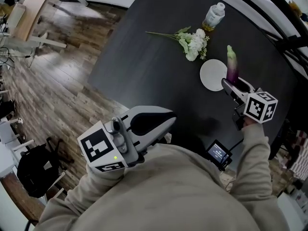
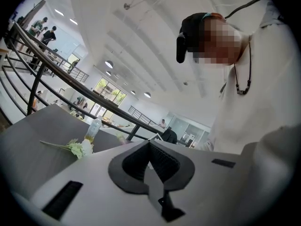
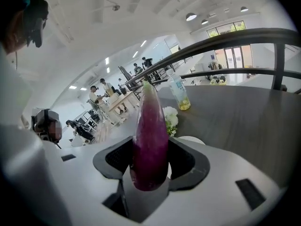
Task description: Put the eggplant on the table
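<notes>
Clamped between the jaws of the right gripper (image 3: 149, 166): a purple eggplant (image 3: 150, 126), gripped by its thick end, pale green tip pointing away. Held over the dark table (image 1: 154, 76), just beside a white plate (image 1: 211, 76), with white flowers (image 1: 193, 43) and a bottle (image 1: 214, 16) farther off. Right arm stretched forward in a beige sleeve (image 1: 252, 153), tilted down toward the tabletop. Pressed together and empty: the jaws of the left gripper (image 2: 149, 160), held close to the chest on a bent arm, roughly level

No text, label or number can be read in any view.
</notes>
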`<state>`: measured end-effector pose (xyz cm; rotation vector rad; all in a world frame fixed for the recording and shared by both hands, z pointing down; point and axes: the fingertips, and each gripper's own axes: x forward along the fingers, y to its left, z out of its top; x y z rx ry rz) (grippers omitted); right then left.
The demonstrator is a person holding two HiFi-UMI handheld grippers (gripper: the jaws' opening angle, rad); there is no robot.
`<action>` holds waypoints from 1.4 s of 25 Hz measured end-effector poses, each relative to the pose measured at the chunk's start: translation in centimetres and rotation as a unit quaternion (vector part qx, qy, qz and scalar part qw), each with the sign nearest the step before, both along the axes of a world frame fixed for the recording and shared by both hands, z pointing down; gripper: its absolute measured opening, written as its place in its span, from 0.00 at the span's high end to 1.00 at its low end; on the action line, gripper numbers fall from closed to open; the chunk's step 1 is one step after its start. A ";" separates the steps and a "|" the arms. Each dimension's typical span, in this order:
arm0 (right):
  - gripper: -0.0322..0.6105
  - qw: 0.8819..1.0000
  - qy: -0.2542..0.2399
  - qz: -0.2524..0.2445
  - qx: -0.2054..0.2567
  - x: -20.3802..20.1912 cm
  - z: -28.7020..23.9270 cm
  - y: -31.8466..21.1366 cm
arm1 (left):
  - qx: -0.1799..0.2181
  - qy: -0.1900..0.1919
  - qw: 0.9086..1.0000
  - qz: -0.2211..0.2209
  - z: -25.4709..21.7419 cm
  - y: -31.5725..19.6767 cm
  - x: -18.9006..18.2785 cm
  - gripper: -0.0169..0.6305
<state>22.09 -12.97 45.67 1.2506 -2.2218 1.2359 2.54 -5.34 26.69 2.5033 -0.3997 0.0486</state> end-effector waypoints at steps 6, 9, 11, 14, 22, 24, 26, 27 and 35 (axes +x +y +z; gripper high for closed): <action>0.59 0.999 0.019 0.002 -0.031 0.4 3.7 -0.1 | -0.005 -0.003 1.000 -0.014 0.6 0.3 -1.1 0.97; 0.59 0.998 0.030 0.000 -0.047 0.4 5.5 -0.1 | -0.005 -0.002 1.000 -0.021 0.7 0.2 -1.6 0.97; 0.59 0.998 0.036 -0.001 -0.057 0.5 6.5 -0.1 | -0.005 -0.002 1.000 -0.024 0.7 0.1 -1.9 0.97; 0.59 0.997 0.043 -0.001 -0.068 0.3 7.4 -0.1 | -0.008 0.000 1.000 -0.030 0.7 0.2 -2.3 0.97; 0.59 0.993 0.066 -0.005 -0.093 0.4 10.0 -0.8 | -0.014 0.001 0.999 -0.040 0.9 -0.1 -3.5 0.97; 0.59 0.992 0.076 -0.004 -0.100 0.5 10.5 -1.0 | -0.015 0.001 0.999 -0.043 1.0 -0.2 -3.7 0.97; 0.59 0.990 0.090 -0.007 -0.107 0.7 11.1 -1.2 | -0.017 0.001 0.999 -0.045 1.1 -0.3 -3.9 0.97; 0.59 0.989 0.099 -0.008 -0.112 0.8 11.6 -1.2 | -0.018 0.002 0.999 -0.047 1.2 -0.4 -3.9 0.97; 0.59 0.980 0.135 -0.002 -0.147 1.5 14.5 -1.0 | -0.024 0.002 0.998 -0.052 1.8 -0.9 -4.1 0.97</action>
